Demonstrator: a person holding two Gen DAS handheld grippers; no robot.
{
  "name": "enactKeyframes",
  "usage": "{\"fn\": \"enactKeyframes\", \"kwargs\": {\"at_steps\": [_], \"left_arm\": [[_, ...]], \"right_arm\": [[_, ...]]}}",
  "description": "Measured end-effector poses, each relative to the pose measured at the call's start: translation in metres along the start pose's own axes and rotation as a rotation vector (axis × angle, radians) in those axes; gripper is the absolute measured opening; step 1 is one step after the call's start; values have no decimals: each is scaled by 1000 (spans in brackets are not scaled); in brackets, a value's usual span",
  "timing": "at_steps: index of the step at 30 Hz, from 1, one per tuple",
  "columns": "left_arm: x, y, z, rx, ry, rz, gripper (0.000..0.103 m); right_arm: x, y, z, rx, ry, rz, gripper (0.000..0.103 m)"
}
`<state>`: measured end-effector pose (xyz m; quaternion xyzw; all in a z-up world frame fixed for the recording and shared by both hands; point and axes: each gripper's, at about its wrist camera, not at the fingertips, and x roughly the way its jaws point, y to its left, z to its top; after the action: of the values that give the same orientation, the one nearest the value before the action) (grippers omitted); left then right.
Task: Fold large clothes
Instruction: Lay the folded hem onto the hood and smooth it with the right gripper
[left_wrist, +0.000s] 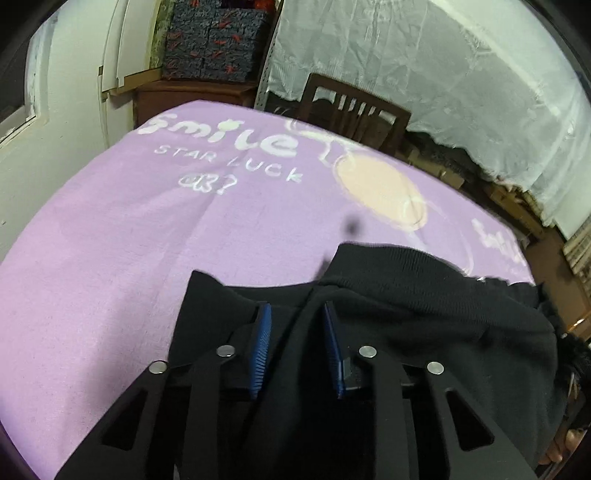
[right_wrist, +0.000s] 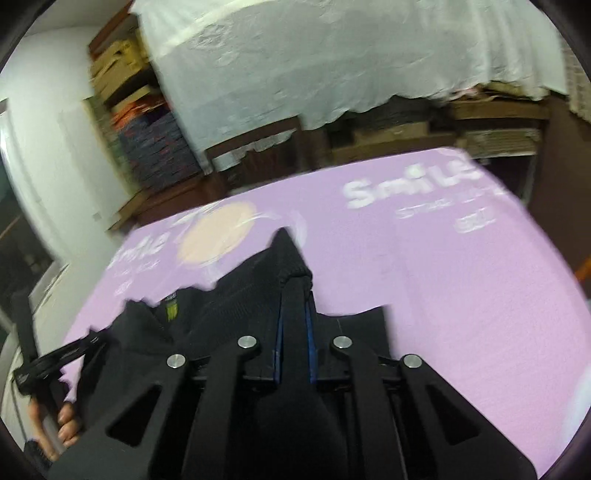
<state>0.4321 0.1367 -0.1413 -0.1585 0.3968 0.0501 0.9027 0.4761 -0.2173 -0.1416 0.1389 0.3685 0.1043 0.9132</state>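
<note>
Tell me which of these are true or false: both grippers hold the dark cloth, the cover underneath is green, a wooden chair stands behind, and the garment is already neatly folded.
1. Both grippers pinch the black knitted garment. True: the left gripper and the right gripper each have fabric between their fingers.
2. The cover is green. False: it is a lilac printed blanket.
3. A dark wooden slatted chair stands beyond the blanket. True.
4. The garment is neatly folded. False: it is bunched and held up at two spots.
</note>
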Motion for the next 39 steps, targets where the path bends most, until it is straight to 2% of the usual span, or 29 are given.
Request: {"fn": "enactKeyframes", "kwargs": {"at_steps": [2,4,5,6,8,12,13,15,17,19,20,22,25,27,30,32,34,35,36,39], "left_arm": [[0,-4,-1,23,-3,17,30],[0,-4,0,26,-1,19,30],[0,-3,0,22,1,10,29],[-3,-2,2,8,2,-18,27],[-15,-4,6,-5,-24,-81,27],[-49,-38,7,84,-91,-187,29],[-52,-50,3,113,-85,-214,29],[-49,-67,-5,153,-56,-239,38],[-38,-82,-17,193,-16,-233,38],[-17,-93,-31,249,32,-163,39],[-10,-95,-36,263,43,-144,40],[-8,-104,-43,335,15,-79,42],[-4,-107,-46,360,-7,-45,43],[-3,-106,-46,360,-11,-44,44],[-3,-105,-47,351,-8,-46,44],[-12,-99,-46,303,15,-56,43],[-35,-93,-51,267,20,-105,42],[-52,-93,-57,279,9,-125,43],[-64,-94,-62,293,-3,-129,43],[-88,-94,-79,300,-11,-168,50]], "right_arm": [[33,-20,-12,95,141,5,9],[29,-19,-9,86,135,8,11],[25,-17,-9,74,118,-7,11],[22,-16,-10,74,104,-17,16],[15,-15,-7,88,77,-2,18],[-28,16,4,13,-66,84,21],[-32,26,4,-9,-74,114,21],[-35,53,-1,-69,-52,186,20],[-30,72,-10,-118,-22,203,20],[-16,86,-23,-167,28,195,20],[-2,90,-29,-185,81,159,20],[24,87,-39,-192,174,133,20],[25,78,-31,-150,205,184,20],[25,77,-32,-150,194,194,20],[23,84,-34,-181,180,144,20],[19,85,-36,-157,193,117,21],[-5,85,-39,-126,196,118,28],[-20,86,-41,-140,180,126,32],[-29,90,-43,-156,161,126,40],[-74,91,-59,-179,93,112,51]]}}
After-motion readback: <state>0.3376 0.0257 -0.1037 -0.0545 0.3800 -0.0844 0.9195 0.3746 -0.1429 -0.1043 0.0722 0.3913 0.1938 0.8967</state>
